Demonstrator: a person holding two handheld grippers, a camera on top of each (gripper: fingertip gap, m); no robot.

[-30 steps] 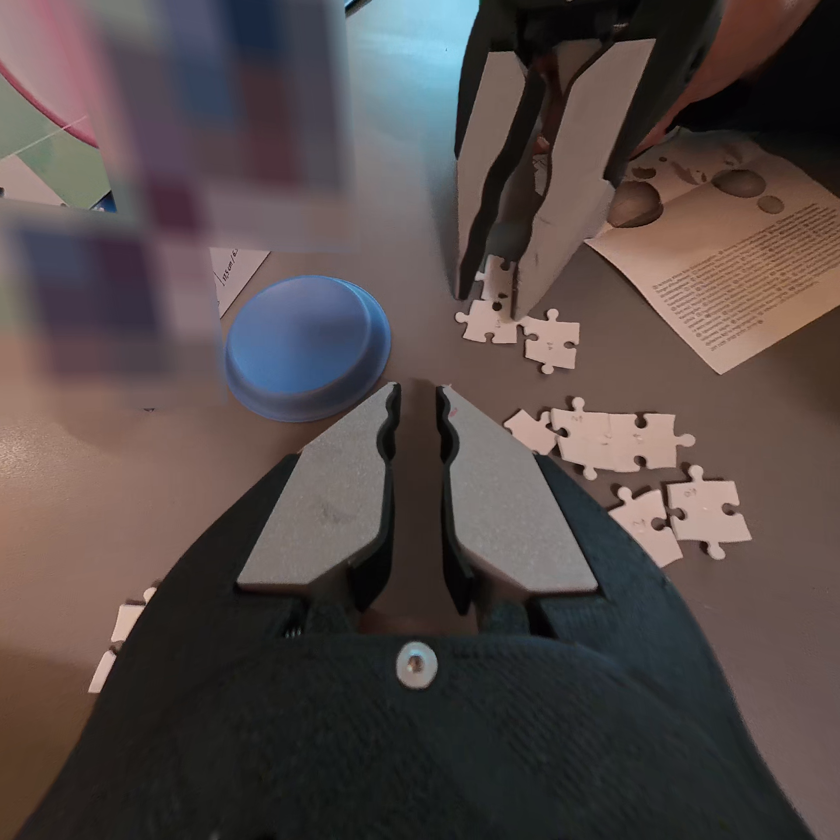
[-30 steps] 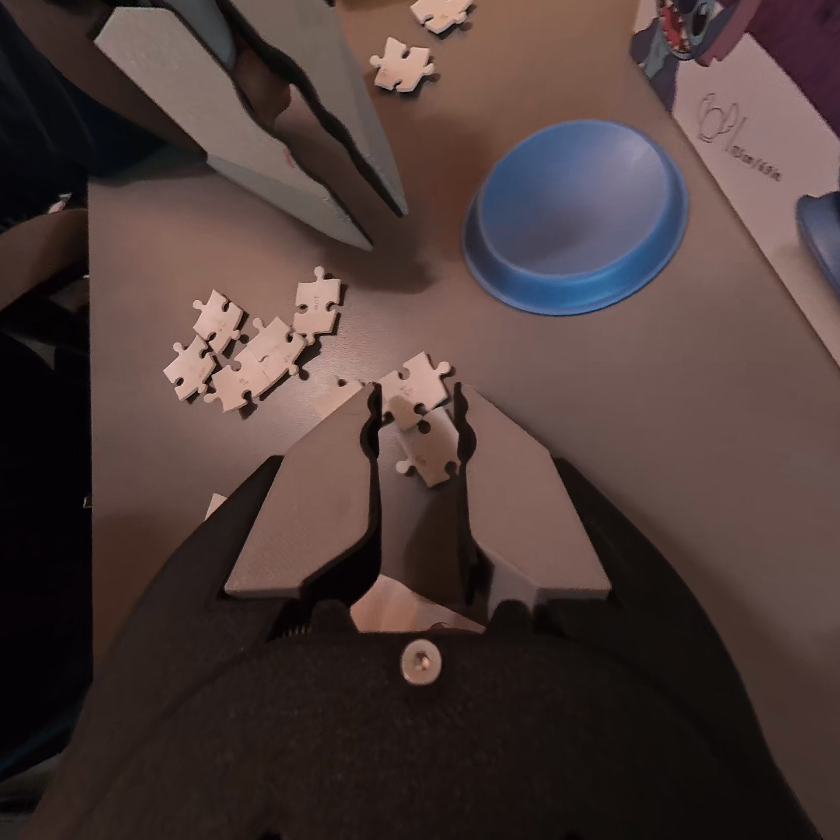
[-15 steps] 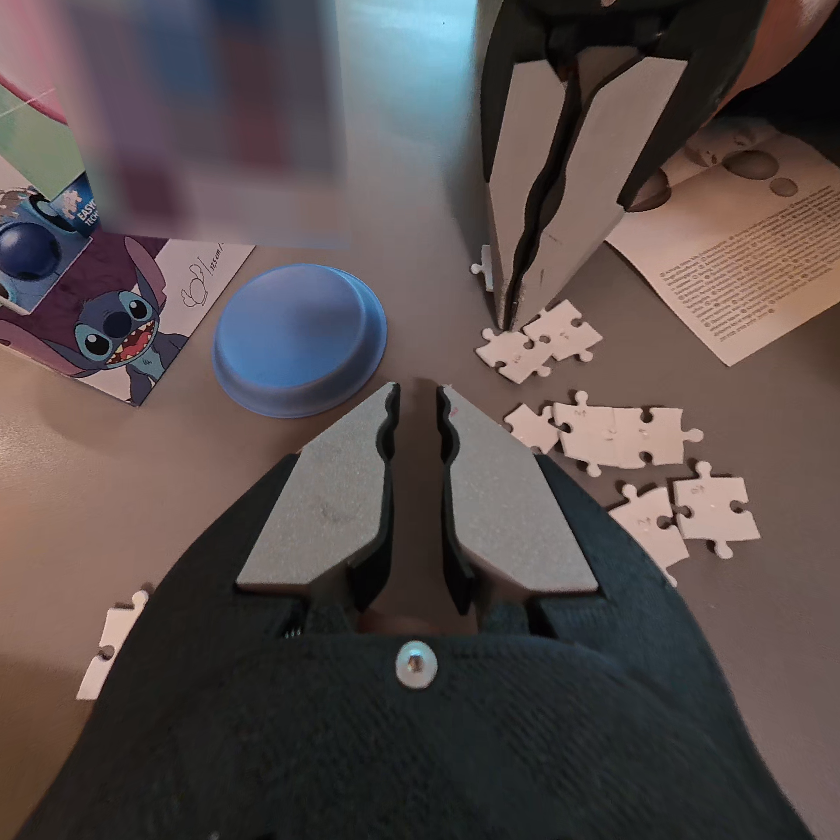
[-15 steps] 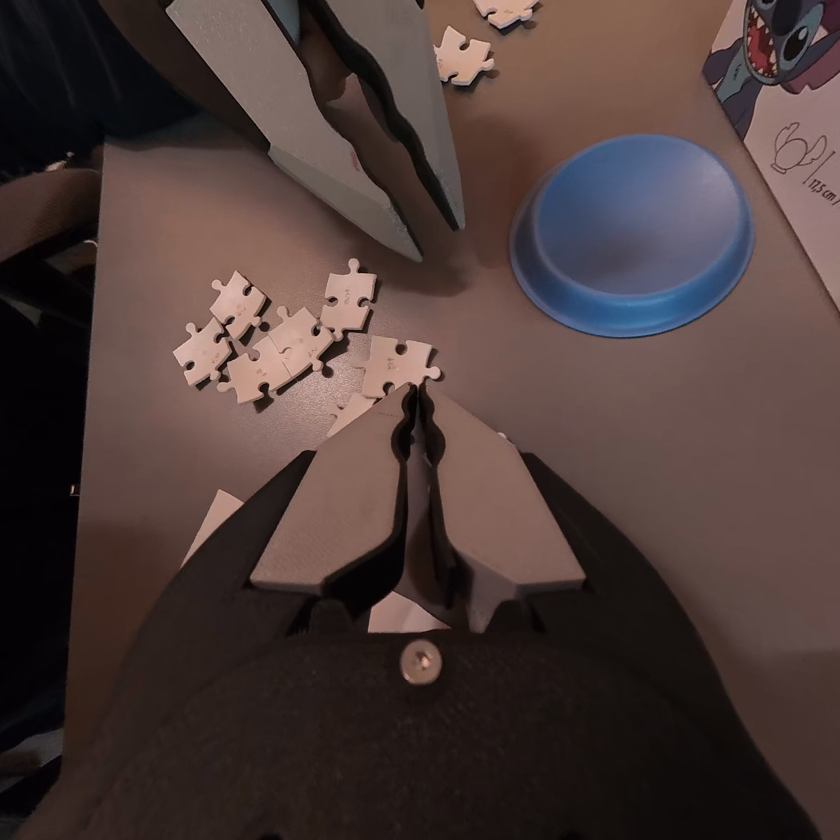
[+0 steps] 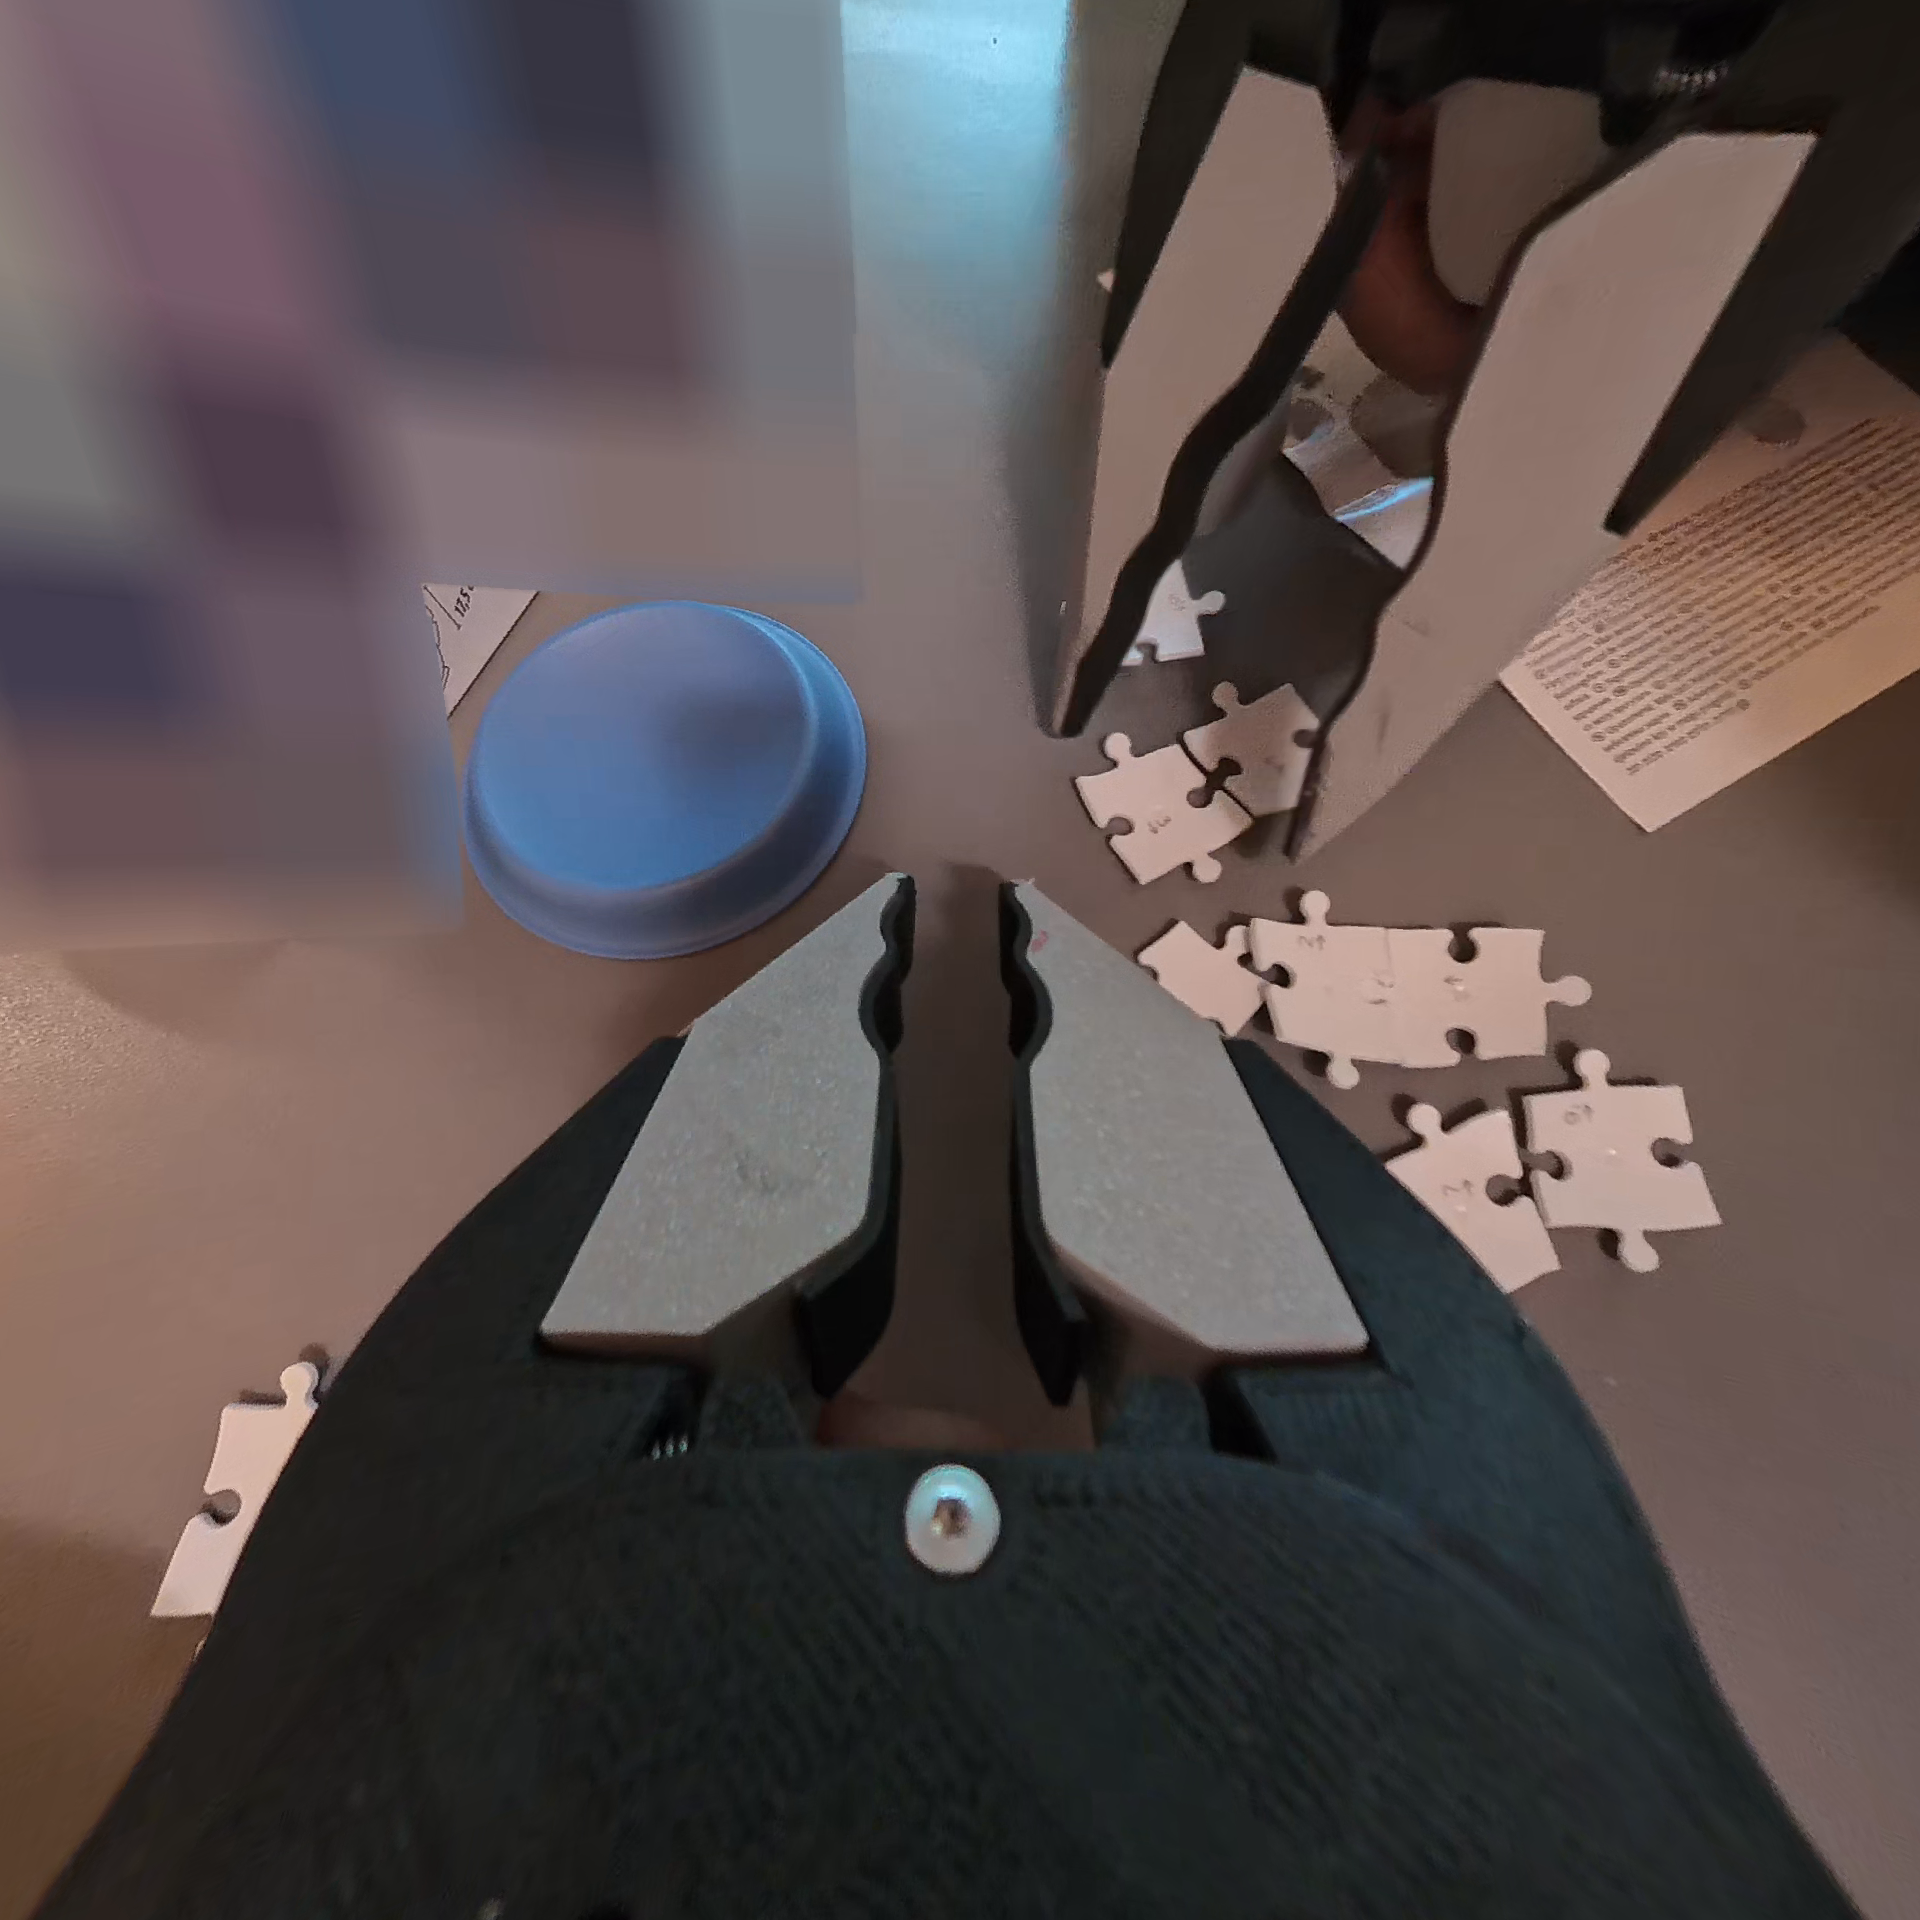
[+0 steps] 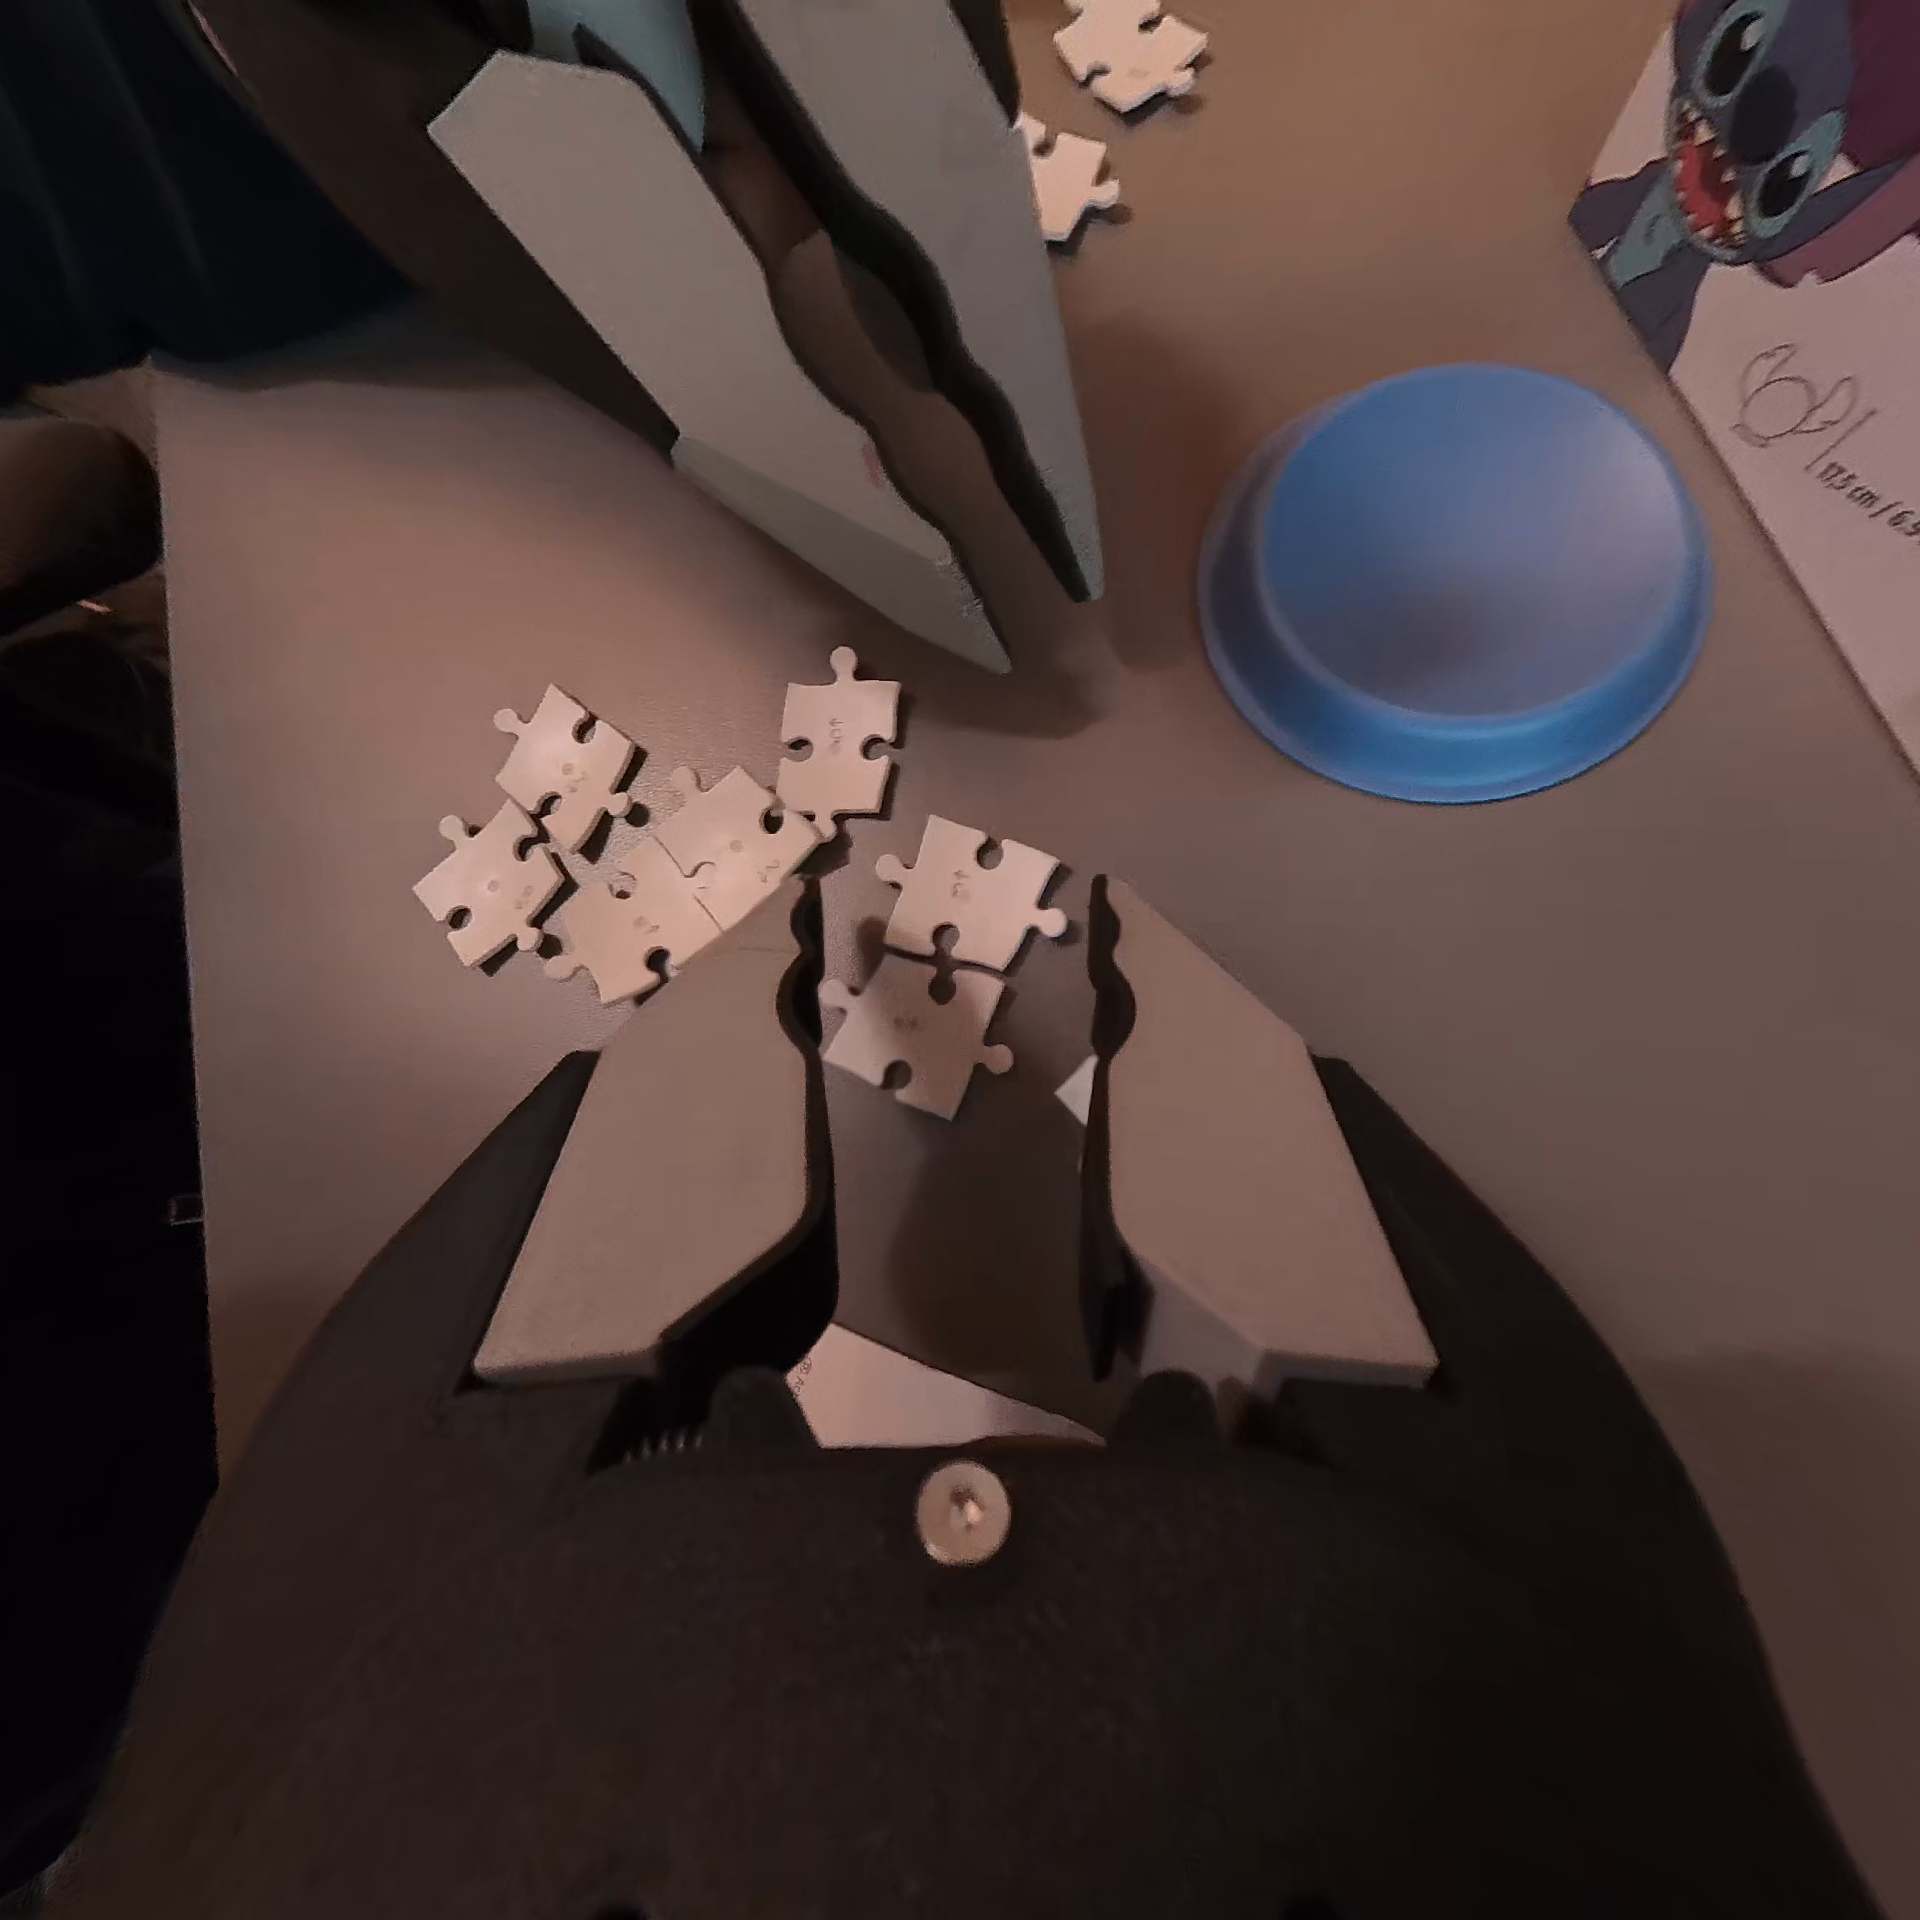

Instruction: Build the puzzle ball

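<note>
Setting: hobby or office desk. Evidence: plain grey worktop (image 6: 1455,1039), printed instruction sheet (image 5: 1704,665), cartoon puzzle box (image 6: 1787,260), blue dish (image 6: 1455,582).

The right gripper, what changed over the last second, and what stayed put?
The right gripper pinched shut half a second ago and has now reopened, straddling two joined puzzle pieces lying on the table; it grips nothing. The left gripper stayed slightly open and empty. The blue dish and the loose pieces beside it stayed put.

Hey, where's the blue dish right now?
The blue dish sits upside down on the table, upper right in the right wrist view, beside the picture box.
</note>
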